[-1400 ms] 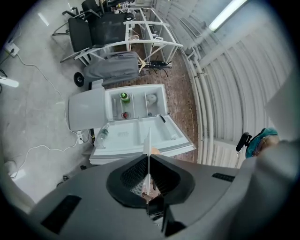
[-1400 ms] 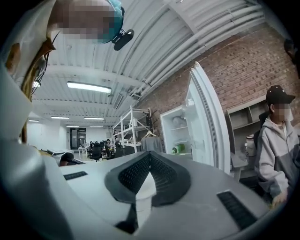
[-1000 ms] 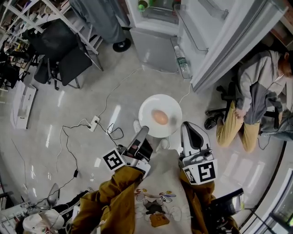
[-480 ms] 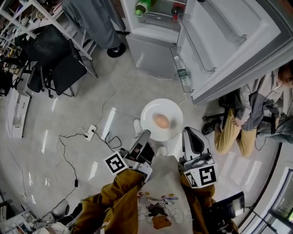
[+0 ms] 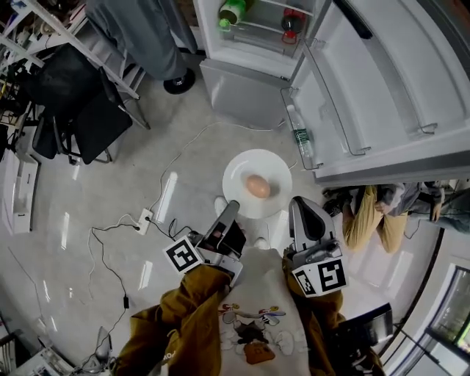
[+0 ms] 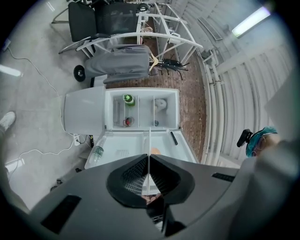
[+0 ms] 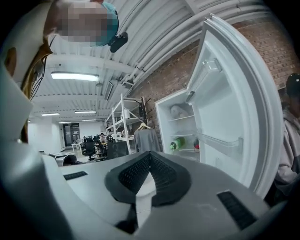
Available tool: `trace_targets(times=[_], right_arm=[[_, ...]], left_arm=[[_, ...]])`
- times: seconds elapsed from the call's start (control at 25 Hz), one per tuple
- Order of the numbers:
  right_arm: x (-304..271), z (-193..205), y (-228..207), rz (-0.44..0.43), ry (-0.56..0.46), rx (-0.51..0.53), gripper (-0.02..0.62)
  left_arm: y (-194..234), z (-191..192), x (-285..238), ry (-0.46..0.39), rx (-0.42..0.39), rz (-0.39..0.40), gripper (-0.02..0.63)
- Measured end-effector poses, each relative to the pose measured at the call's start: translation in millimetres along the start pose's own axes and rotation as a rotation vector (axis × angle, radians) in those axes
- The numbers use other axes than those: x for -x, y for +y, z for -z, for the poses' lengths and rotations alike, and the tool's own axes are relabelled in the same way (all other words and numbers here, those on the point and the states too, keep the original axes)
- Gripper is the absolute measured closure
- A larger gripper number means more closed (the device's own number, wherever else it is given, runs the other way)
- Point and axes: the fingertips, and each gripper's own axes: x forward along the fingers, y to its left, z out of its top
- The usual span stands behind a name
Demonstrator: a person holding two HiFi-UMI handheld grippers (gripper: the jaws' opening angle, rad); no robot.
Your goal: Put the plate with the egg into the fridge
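Plate: a white plate is carried level above the floor, held at two spots on its near rim, just in front of the open fridge and not yet inside it.
Egg: a brown egg lies near the middle of the plate.
Left gripper: its jaws are pinched together on the plate's near-left rim; in the left gripper view the rim runs edge-on as a thin white line between them.
Right gripper: its jaws are clamped on the plate's near-right rim, with the white of the plate showing just below where they meet.
Fridge: it stands at the top of the head view, its upper compartment open.
Door: it is swung wide to the right, inner racks facing up.
Shelves: a green bottle and a red-capped item sit inside.
Door rack: a clear bottle rests in the lowest rack.
Floor: pale and glossy, with a white power strip and loose cables left of the plate.
Chairs: black chairs stand at upper left.
People: a seated person is below the door; someone's legs stand beside the fridge.
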Motion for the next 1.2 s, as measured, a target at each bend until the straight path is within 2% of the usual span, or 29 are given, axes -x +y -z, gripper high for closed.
trace_targets(times=[0.4, 0.6, 0.76, 0.96, 1.2], right_arm=[[-101, -23, 20, 0.032, -0.032, -0.010, 0.589], [-148, -22, 29, 0.025, -0.019, -0.020, 0.589], [-178, -33, 36, 0.027, -0.026, 0.006, 0.589], [-198, -26, 49, 0.008, 0.002, -0.004, 0.589], [-208, -24, 30, 0.015, -0.001, -0.016, 0.589]], left_arm=[[-15, -104, -29, 0.041, -0.027, 0.025, 0.588], [-4, -147, -39, 0.035, 0.042, 0.030, 0.588], [-10, -177, -45, 0.038, 0.026, 0.047, 0.588], [-12, -194, -48, 0.037, 0.045, 0.050, 0.588], [-1, -199, -63, 0.036, 0.052, 0.028, 0.588]])
